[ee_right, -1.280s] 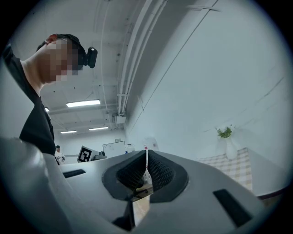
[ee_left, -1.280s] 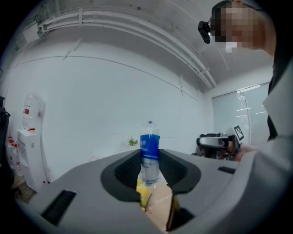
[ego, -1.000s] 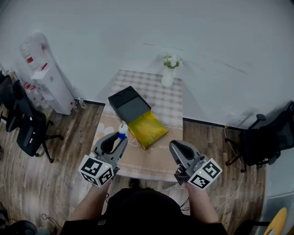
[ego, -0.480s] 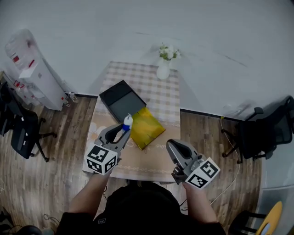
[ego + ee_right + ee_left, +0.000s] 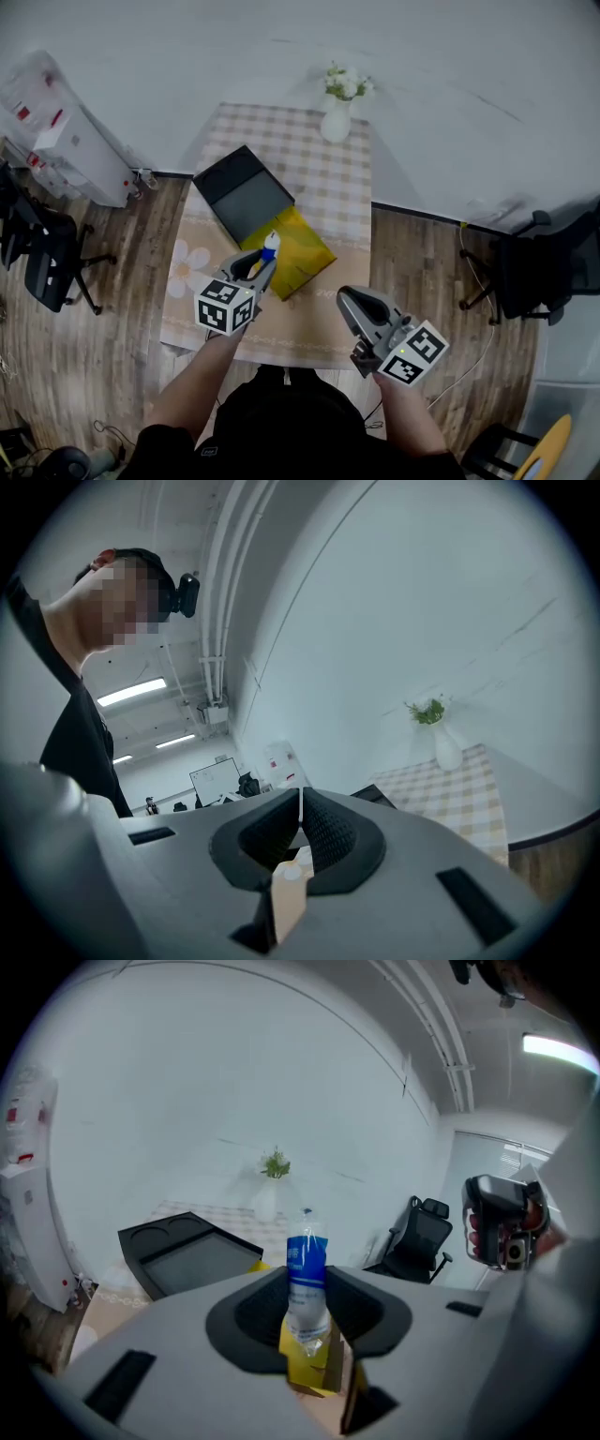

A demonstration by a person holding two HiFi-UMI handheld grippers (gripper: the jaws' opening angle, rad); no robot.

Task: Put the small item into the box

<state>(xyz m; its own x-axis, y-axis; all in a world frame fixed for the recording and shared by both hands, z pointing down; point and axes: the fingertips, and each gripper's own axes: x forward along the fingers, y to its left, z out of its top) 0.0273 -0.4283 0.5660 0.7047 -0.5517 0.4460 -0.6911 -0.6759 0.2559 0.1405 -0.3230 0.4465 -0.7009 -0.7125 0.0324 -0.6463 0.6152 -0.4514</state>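
Wood-plank floor [image 5: 112, 319] all round, with a smooth pale wall behind. Rectangular tabletop [image 5: 309, 328] in the middle. Wore a checked cloth at the far end and a beige, flower-printed one nearer. White dispenser [image 5: 66, 141] and black wheeled chairs [image 5: 47, 262] off to the left, well apart from the work.

Flat black tray [image 5: 242, 192], matte. Had two round recesses and one grey rectangular one. Lay slantwise, touching the glossy yellow box [image 5: 305, 253] just nearer. White rounded vase [image 5: 336, 122] with green sprigs. Stood at the far edge, clear of everything.

Left gripper [image 5: 265, 261] [image 5: 305, 1309], grey plastic with ribbed black pads. Clamped its jaws on the bottle [image 5: 270, 246] [image 5: 306, 1269]. Small, clear, crinkled, blue-labelled, upright, seen over the box's near-left edge. Right gripper [image 5: 347, 298] [image 5: 298, 822] hung off the tabletop's near-right edge, jaws pressed together on nothing.
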